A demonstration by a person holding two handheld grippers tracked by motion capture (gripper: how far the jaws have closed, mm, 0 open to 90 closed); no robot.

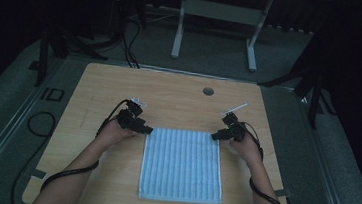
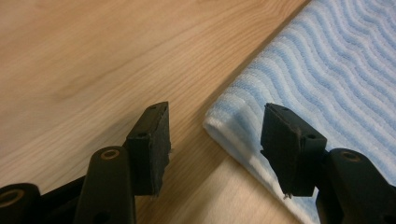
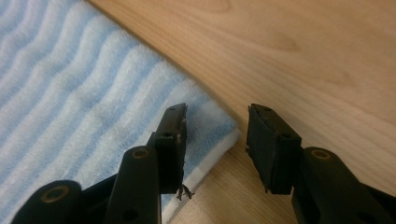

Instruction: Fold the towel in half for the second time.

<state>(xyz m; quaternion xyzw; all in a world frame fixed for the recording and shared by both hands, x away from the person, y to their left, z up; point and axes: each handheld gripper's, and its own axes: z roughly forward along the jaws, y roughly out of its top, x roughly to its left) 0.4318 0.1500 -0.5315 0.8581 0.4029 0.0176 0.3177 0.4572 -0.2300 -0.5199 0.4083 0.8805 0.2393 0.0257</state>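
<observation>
One wooden tabletop (image 1: 100, 89) carries one folded towel (image 1: 182, 167), blue-and-white striped, lying flat on the near half of the surface, centred between the two forearms. One round grommet hole (image 1: 208, 91) sits near the far edge of the tabletop.

Two grippers are present, one at each far corner of the towel. The left gripper (image 2: 215, 140) is released: its jaws stand apart and straddle the far-left corner, one over bare wood, one over the cloth, neither pad pressing. The right gripper (image 3: 217, 140) is likewise released, straddling the far-right corner with a clear gap between jaws.
</observation>
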